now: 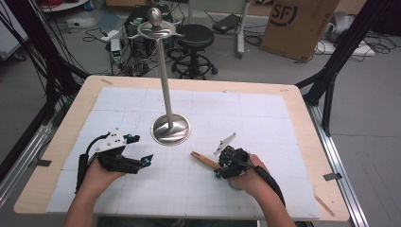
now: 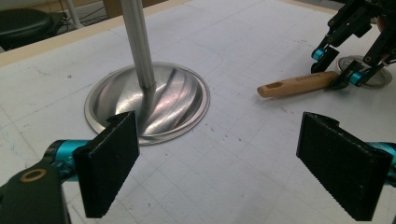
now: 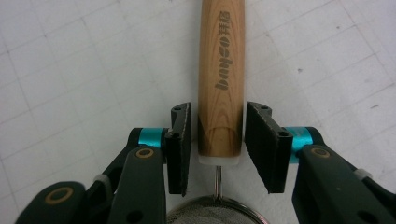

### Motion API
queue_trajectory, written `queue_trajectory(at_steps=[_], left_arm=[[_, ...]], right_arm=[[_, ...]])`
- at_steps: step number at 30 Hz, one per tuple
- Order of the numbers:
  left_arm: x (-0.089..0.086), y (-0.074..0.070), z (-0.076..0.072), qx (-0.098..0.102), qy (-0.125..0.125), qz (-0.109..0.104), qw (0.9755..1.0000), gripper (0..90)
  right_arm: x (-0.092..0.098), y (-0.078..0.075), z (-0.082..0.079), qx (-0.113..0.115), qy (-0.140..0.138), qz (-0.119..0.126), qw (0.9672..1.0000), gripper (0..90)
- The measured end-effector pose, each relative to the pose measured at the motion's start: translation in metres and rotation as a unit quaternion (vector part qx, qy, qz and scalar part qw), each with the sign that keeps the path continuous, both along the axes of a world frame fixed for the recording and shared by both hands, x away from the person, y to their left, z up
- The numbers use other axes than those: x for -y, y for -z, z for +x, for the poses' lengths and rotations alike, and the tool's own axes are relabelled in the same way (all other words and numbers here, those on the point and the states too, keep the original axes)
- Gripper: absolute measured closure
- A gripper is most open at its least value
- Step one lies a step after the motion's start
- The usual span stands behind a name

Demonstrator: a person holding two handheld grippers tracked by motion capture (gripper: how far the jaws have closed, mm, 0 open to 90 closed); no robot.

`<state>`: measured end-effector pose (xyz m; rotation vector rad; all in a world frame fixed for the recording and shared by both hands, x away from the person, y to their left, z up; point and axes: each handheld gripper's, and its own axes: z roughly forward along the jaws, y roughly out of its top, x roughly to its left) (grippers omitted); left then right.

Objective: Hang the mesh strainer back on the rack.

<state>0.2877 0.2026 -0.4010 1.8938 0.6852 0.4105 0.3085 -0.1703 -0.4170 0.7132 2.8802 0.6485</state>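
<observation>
Claw jaws of the right claw (image 3: 218,147) stand narrowly apart astride the strainer's wooden handle (image 3: 221,74), thin gaps showing beside each pad. The strainer lies flat on the tabletop (image 1: 265,113), near the metal stand (image 1: 170,128). The left claw (image 2: 233,163) gapes wide, holding nothing, beside that stand.

Even, bright overhead light; soft shadows on the surface (image 1: 265,109). Glare streaks the stand's steel base (image 2: 177,100). Near tongs slightly blurred.
</observation>
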Motion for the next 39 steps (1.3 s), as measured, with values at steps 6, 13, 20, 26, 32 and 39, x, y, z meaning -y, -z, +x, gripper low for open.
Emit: queue_trajectory(at_steps=[6,13,20,26,32,39], left_arm=[[0.001,0.001,0.000,-0.001,0.000,0.002,1.0000,13.8],[0.003,0.002,0.000,-0.004,0.000,0.006,1.0000,13.9],[0.003,0.002,0.000,-0.004,0.000,0.009,0.9999,13.9],[0.003,0.002,0.000,-0.003,-0.002,0.010,0.9999,14.0],[0.000,0.002,0.001,-0.003,-0.008,0.007,0.9999,14.0],[0.001,0.002,0.000,-0.004,-0.006,0.007,0.9999,13.9]], right_arm=[[-0.004,-0.001,0.001,-0.001,-0.003,-0.018,0.9998,62.9],[-0.009,-0.002,0.003,-0.010,-0.001,-0.032,0.9994,63.5],[-0.013,-0.003,0.001,0.003,-0.012,-0.045,0.9989,68.1],[-0.005,-0.001,0.001,-0.003,-0.011,-0.018,0.9998,68.3],[-0.002,-0.009,0.000,0.024,-0.006,0.013,0.9996,68.4],[0.014,-0.031,-0.002,0.061,0.005,0.102,0.9929,68.3]])
